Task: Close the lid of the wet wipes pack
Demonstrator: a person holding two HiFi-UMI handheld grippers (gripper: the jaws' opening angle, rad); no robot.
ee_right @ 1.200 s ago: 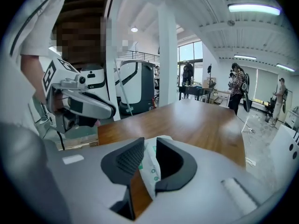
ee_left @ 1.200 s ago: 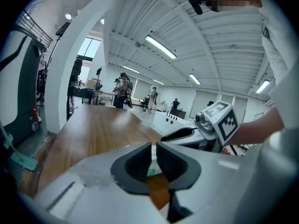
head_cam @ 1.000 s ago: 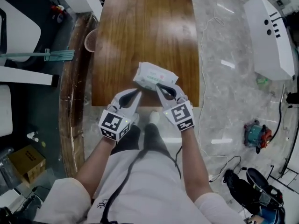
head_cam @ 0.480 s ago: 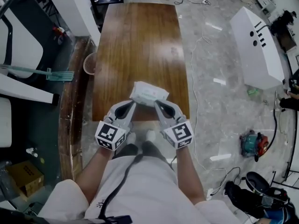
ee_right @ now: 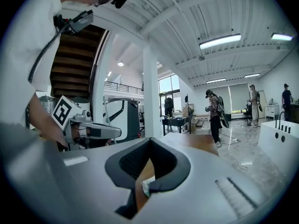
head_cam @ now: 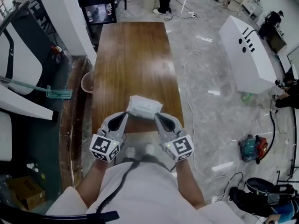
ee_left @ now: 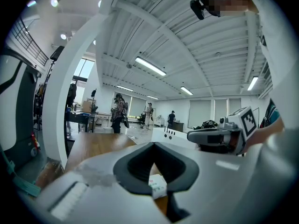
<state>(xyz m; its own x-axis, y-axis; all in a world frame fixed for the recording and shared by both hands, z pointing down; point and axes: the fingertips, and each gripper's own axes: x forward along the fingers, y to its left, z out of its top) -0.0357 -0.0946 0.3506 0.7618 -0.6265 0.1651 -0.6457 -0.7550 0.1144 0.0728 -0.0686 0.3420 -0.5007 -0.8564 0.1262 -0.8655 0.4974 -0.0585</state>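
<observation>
Held out side by side and nearly level, the left gripper (head_cam: 124, 117) and right gripper (head_cam: 157, 117) each pinch their jaws shut on one end of the one wet wipes pack (head_cam: 144, 106) above the desk (head_cam: 131, 55).

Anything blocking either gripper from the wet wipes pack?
Nothing visible. The wet wipes pack lies at the table's near edge. The left gripper and right gripper, jaws together, sit right beside it on the person's side.
</observation>
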